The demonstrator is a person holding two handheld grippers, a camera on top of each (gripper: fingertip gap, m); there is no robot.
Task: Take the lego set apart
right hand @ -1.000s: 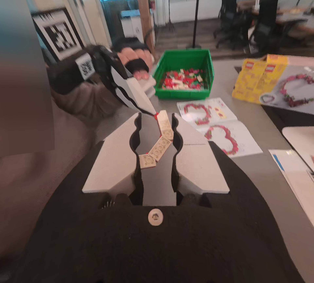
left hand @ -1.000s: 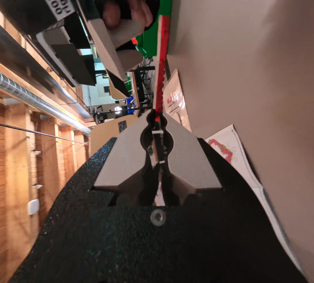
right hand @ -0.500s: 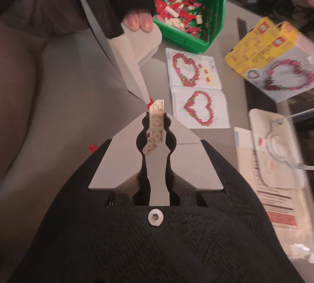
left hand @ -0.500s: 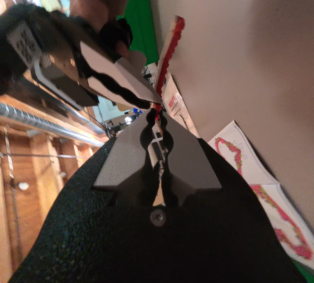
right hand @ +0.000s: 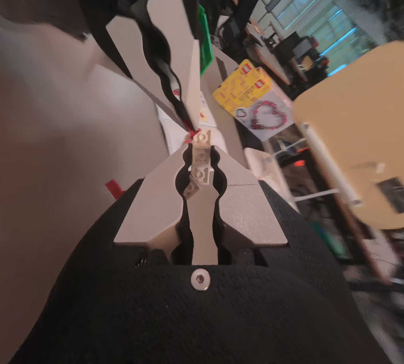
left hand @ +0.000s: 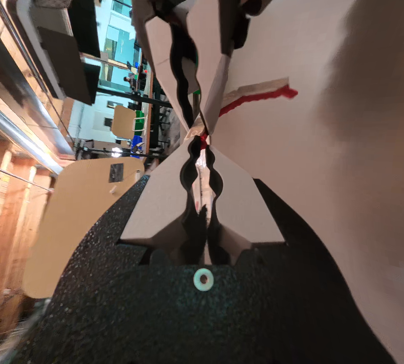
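Observation:
A chain of tan lego plates [right hand: 200,157] with a small red piece [right hand: 189,133] at its far end is held in the air over the grey table [right hand: 65,113]. My right gripper [right hand: 200,148] is shut on the tan chain. My left gripper [right hand: 192,127] comes in from above, shut on the red piece. In the left wrist view, my left gripper [left hand: 202,144] pinches the red piece [left hand: 203,141] tip to tip with the right gripper [left hand: 200,129]. A tan and red strip [left hand: 258,95] shows edge-on past the right gripper's finger.
A loose red piece [right hand: 113,187] lies on the table at the left. A green bin [right hand: 206,43], a yellow lego box [right hand: 242,88] and an open instruction booklet [right hand: 175,132] lie beyond. A beige chair back [right hand: 349,134] stands at the right. Both grippers' tips are close together, under 4 cm apart.
My right gripper has closed on the tan chain. Both grippers have rolled and now meet tip to tip. The strip in the left view has swung from upward to the right.

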